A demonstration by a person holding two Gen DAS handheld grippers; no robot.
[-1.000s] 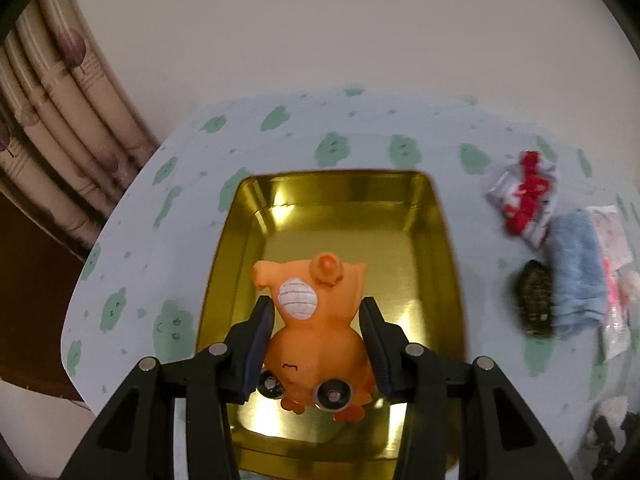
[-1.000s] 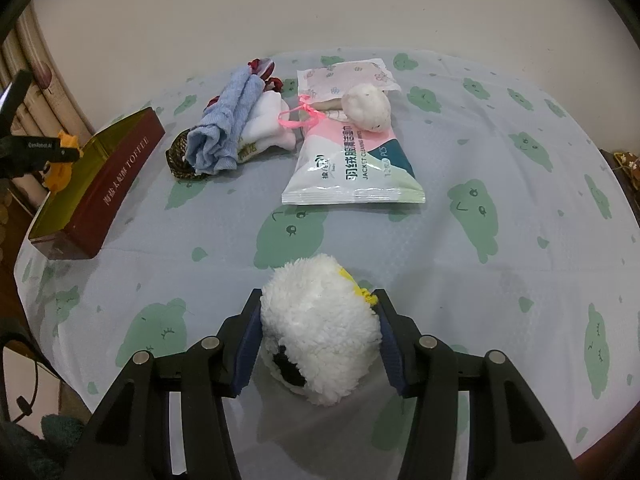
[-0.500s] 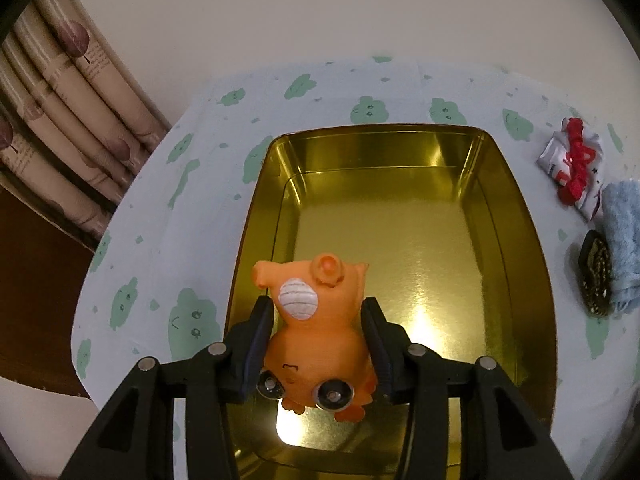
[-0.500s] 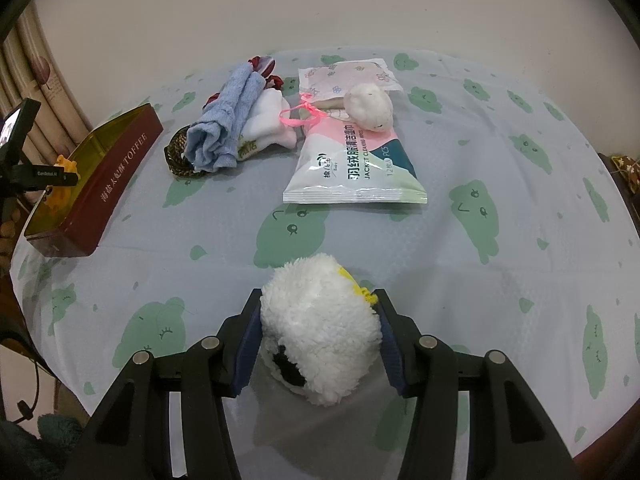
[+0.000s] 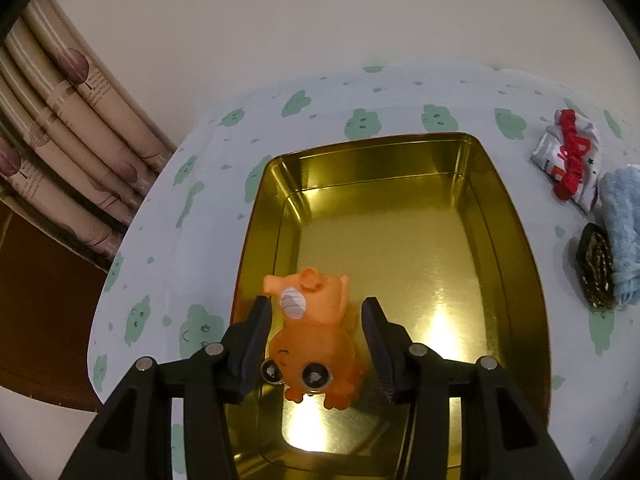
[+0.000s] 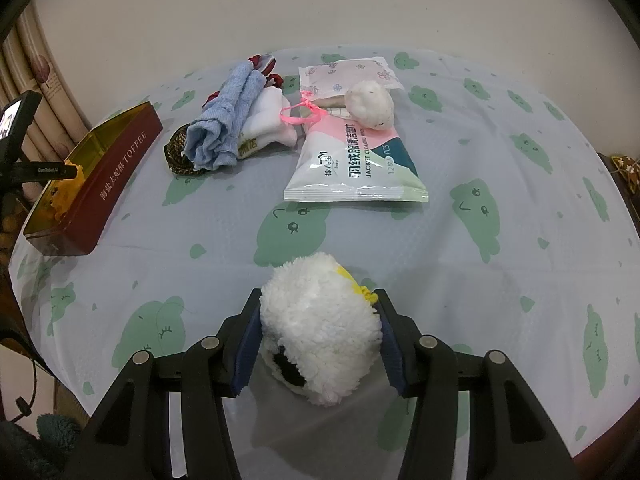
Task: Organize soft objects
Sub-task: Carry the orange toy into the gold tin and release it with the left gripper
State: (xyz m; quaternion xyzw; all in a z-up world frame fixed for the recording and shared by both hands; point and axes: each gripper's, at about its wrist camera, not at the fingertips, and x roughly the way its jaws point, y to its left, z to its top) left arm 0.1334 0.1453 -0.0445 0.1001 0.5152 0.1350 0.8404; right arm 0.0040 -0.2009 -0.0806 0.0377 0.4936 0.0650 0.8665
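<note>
The left gripper (image 5: pixel 316 334) is hovering over an open gold tin (image 5: pixel 496 216), its jaws spread. An orange rubber toy (image 5: pixel 310 340) is sitting between them: a gap shows at the right pad, while the left pad is touching or very near the toy's side. The toy is lying in the tin's near-left part, at about 7 o'clock from the tin's middle, though I cannot tell whether it is resting fully on the bottom.

The step in hand looks like letting the toy go into the tin. Doing it well probably means widening the jaws until both pads are clear, then lifting straight away so the left pad is not dragging the toy over the tin's low wall.

The right gripper (image 6: pixel 318 338) is pinching a white fluffy toy (image 6: pixel 320 328) just above the cloud-print tablecloth (image 6: pixel 500 160). From it, the tin lies at 10 o'clock, a blue towel (image 6: pixel 224 120) and white socks (image 6: pixel 272 124) at 11, and a wipes packet (image 6: pixel 356 164) at 12.
</note>
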